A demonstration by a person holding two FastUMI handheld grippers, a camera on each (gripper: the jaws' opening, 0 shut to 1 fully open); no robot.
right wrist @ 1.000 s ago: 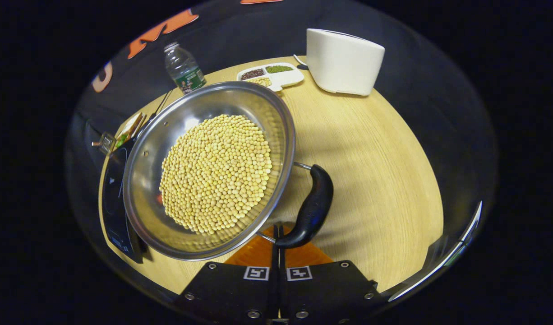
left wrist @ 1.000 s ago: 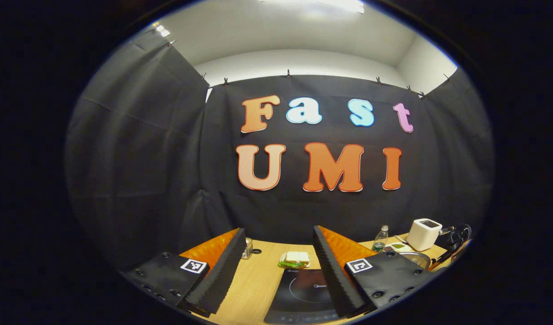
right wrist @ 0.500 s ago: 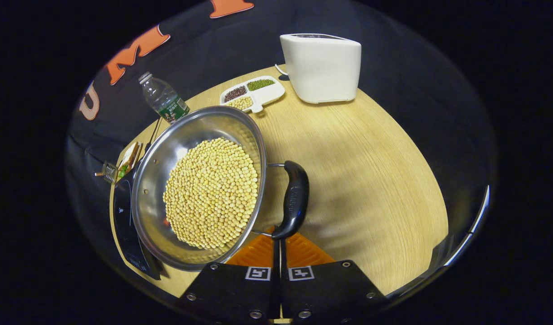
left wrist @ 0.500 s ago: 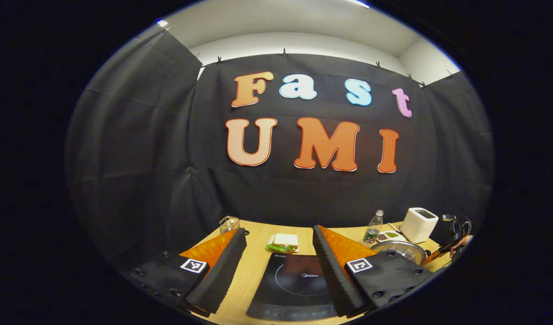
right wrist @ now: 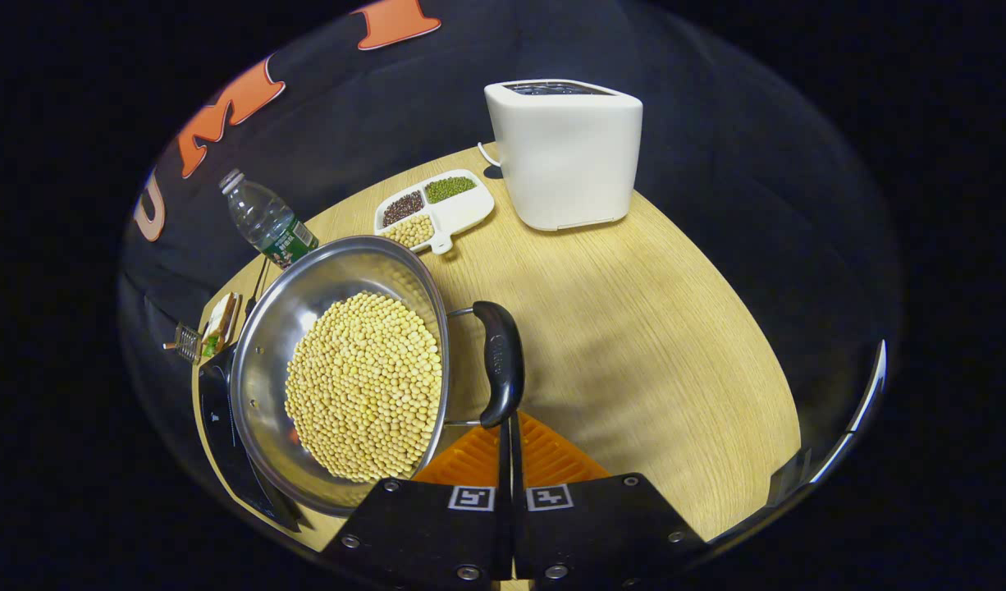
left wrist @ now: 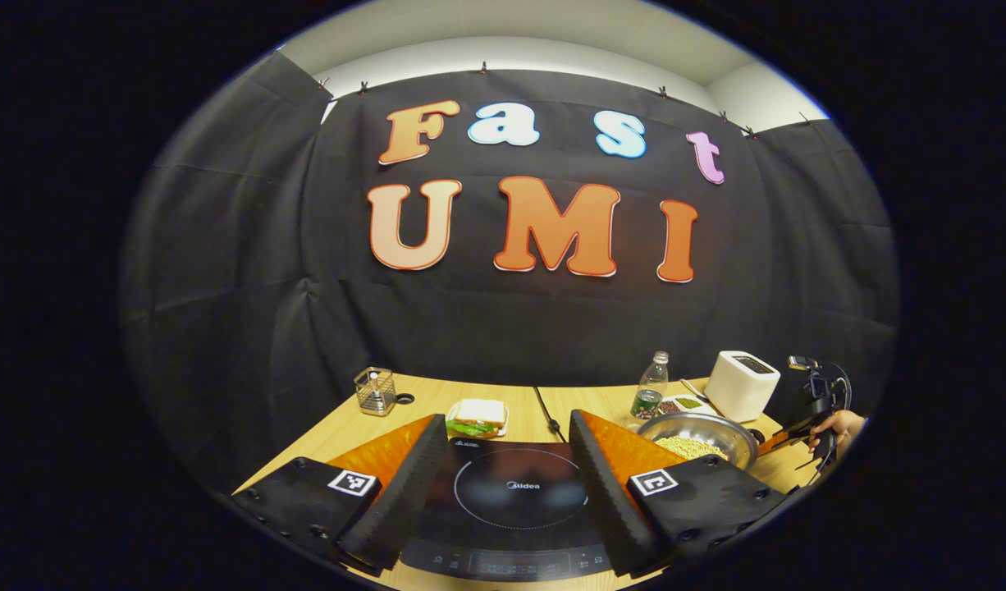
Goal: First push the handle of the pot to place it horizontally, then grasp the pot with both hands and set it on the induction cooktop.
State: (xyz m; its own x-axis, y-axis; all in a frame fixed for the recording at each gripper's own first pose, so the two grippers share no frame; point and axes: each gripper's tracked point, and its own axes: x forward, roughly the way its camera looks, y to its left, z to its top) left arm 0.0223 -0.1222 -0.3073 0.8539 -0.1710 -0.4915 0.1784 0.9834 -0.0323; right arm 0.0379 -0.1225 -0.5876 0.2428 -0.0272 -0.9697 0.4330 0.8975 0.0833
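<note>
A steel pot (right wrist: 265, 361) full of yellow soybeans stands on the wooden table (right wrist: 651, 345). Its black loop handle (right wrist: 501, 361) points toward my right gripper (right wrist: 508, 420). That gripper is shut with nothing between its fingers, and its tips touch the near end of the handle. The black induction cooktop (right wrist: 224, 427) lies just beyond the pot's left side. In the left gripper view my left gripper (left wrist: 505, 420) is open and hangs over the cooktop (left wrist: 511, 492). The pot (left wrist: 698, 439) is to its right, with a hand holding the right gripper (left wrist: 823, 420) behind it.
A white toaster (right wrist: 564, 152), a divided bean tray (right wrist: 433, 209) and a water bottle (right wrist: 265, 220) stand behind the pot. A sandwich (left wrist: 478, 413) and a wire basket (left wrist: 376, 390) sit beyond the cooktop, with a cable (left wrist: 546, 410) running to the wall.
The pot's handle has swung left in the right gripper view under the shut right gripper's tips, turning the pot. The left gripper's view has dropped, so more of the table and the whole cooktop show.
</note>
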